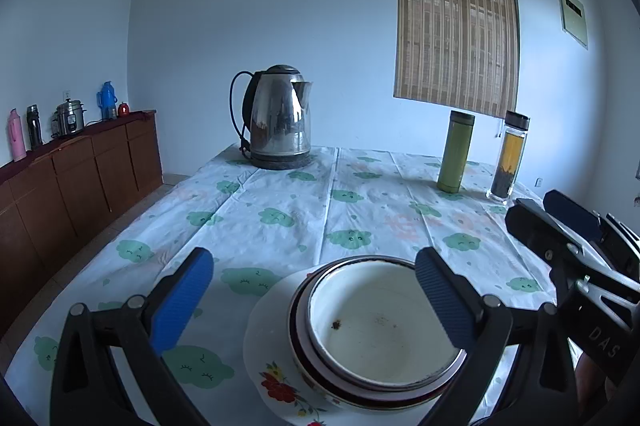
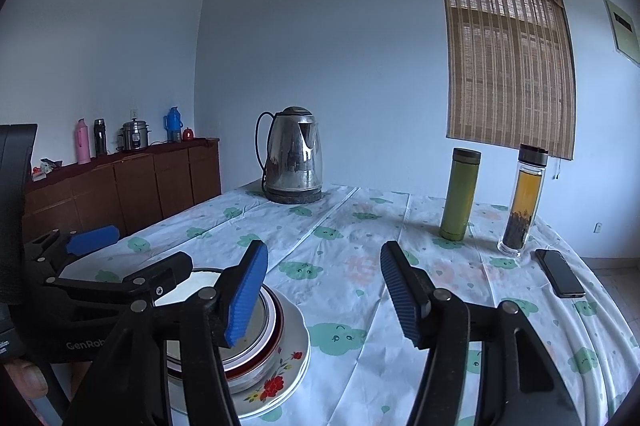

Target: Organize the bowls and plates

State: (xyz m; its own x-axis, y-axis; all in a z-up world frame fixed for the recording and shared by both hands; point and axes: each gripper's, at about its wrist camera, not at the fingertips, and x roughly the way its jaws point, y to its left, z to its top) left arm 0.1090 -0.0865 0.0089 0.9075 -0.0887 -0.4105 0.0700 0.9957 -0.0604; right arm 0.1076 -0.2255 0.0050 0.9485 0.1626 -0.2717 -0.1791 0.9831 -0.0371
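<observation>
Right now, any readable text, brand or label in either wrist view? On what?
"DAS": white letters on the right gripper body, left wrist view; may be cut off.
"GenRob": on the left gripper body, right wrist view; the rest is hidden behind a finger.
Wall sign: dark strip, too blurred to read.
Faint pinkish marks on tablecloth: unreadable.

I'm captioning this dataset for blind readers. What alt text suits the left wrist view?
An open left gripper hovers over a white bowl nested in another bowl on a floral plate, on a cloud-print tablecloth. Beyond stand a steel kettle, a green flask and a tea bottle.
</observation>
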